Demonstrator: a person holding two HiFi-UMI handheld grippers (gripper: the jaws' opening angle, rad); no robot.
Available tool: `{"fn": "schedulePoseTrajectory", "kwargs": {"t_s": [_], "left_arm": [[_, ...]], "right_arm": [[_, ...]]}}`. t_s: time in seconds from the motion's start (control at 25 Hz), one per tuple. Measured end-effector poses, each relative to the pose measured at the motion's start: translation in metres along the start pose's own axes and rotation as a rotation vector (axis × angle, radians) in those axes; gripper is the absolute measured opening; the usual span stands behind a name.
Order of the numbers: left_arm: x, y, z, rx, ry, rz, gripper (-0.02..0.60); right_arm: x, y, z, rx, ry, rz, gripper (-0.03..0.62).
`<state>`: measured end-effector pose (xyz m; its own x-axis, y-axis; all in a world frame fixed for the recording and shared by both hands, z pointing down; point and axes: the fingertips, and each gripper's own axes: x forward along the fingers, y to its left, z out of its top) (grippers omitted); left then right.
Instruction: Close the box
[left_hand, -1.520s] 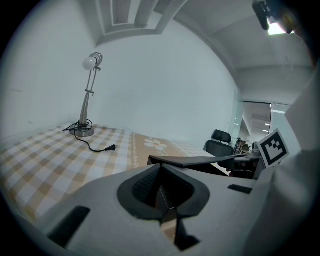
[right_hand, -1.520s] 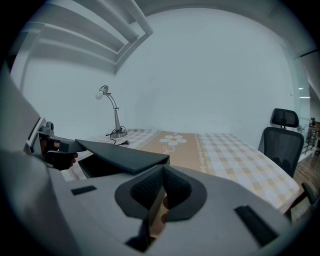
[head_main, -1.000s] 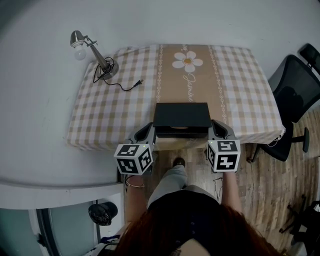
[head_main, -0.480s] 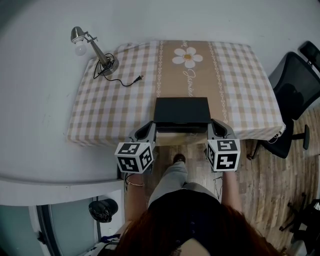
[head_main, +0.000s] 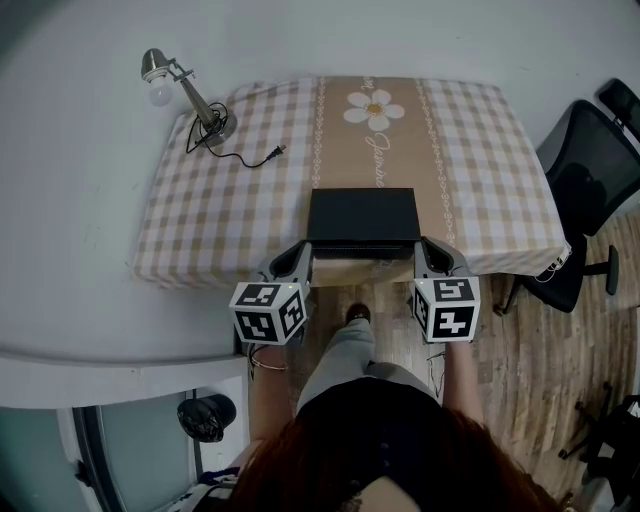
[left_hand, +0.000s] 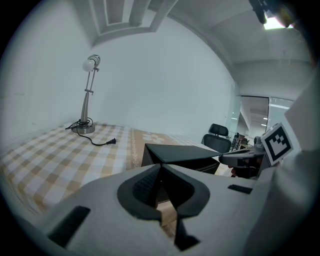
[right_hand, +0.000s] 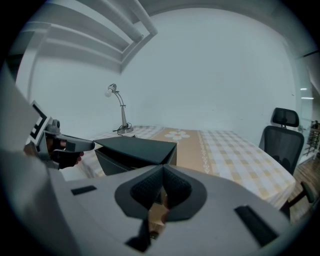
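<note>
Box (head_main: 363, 213), black and flat, sits on the checked surface (head_main: 220, 220), close to the edge nearest me. From my head view the lid covers it almost fully. In the right gripper view I can see a dark gap under the lid's near edge, so it is not quite down.

The left hand-held gripper (head_main: 299, 257) is at the box's near left corner and the right hand-held gripper (head_main: 428, 253) at its near right corner. Each is just beside the box (I cannot tell whether either one touches it). Both have their jaws pressed together with nothing between them.

Well beyond the box, to its left, a metal desk lamp (head_main: 185, 95) stands at the far corner, and its loose plug (head_main: 277, 151) lies between lamp and box. A black office chair (head_main: 590, 170) stands off to the box's right, past the surface.
</note>
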<state>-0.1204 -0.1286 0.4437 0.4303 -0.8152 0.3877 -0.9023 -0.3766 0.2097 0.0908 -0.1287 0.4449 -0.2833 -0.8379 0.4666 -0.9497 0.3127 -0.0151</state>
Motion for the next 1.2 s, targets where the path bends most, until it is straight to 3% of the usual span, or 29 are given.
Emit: {"fn": "schedulePoseTrajectory", "kwargs": {"t_s": [1.2], "left_arm": [[-0.005,-0.008,-0.017,0.004,0.025,-0.010,0.029]], "right_arm": [[-0.005,0.004,-0.017,0.005,0.020,0.004,0.018]]}}
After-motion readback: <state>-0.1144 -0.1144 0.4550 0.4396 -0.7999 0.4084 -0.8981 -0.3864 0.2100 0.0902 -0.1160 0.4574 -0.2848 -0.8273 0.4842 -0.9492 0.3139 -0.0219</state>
